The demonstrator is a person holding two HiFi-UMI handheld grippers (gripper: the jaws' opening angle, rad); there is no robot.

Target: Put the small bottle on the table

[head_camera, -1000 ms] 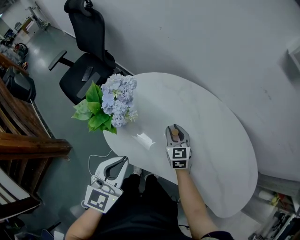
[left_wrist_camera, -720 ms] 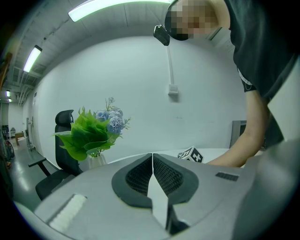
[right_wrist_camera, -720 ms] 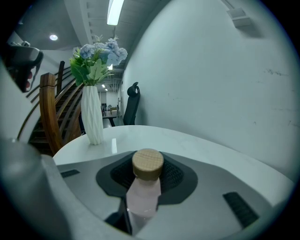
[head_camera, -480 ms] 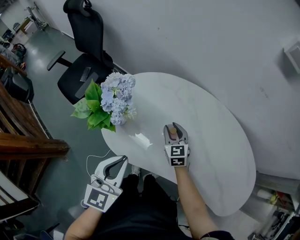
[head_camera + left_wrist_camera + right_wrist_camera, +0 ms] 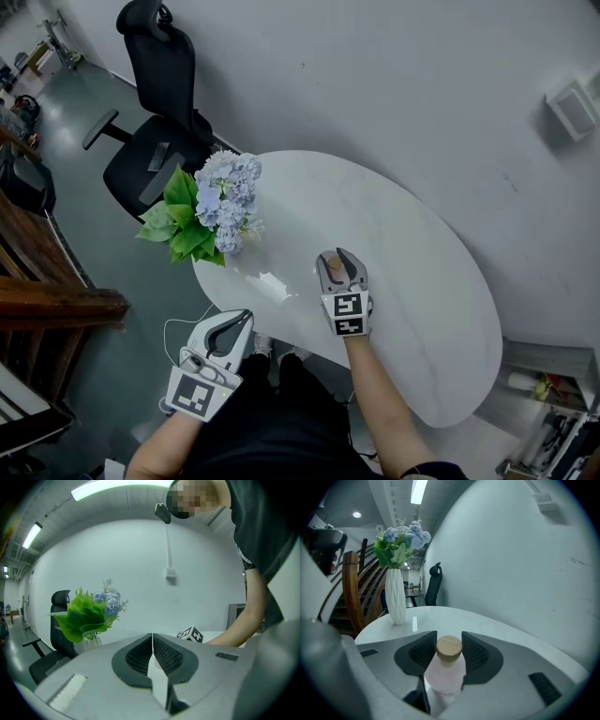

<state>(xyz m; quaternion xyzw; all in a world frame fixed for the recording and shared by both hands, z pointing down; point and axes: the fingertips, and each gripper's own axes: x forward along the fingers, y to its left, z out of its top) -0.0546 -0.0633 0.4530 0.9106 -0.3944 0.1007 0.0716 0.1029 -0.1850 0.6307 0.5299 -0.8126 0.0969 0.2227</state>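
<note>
1. The right gripper has just been opening its jaws, and they now stand apart; the small bottle is between them, and the pads no longer seem to press on it, though its body sits close to both sides.
2. The bottle stands upright with its long axis vertical and its wooden cap on top; it lies straight ahead of the gripper, deep in the throat of the jaws rather than at their tips.
3. Its base is hidden behind the gripper body; from the head view it sits over the near part of the white table, so I judge it already rests there.
4. The coming move turns on this: the bottle is enclosed on both sides but not at the front, so the gripper should draw straight back toward the person along its own line; any sideways drift could push a jaw against the tall bottle and tip it.
5. The left gripper is closed on nothing, with its jaws together; it hangs off the table's near edge, well apart from the bottle, so the right hand is by far the nearer.
6. Further out, the vase of flowers stands at the table's far left end, well clear of the way back.
</note>
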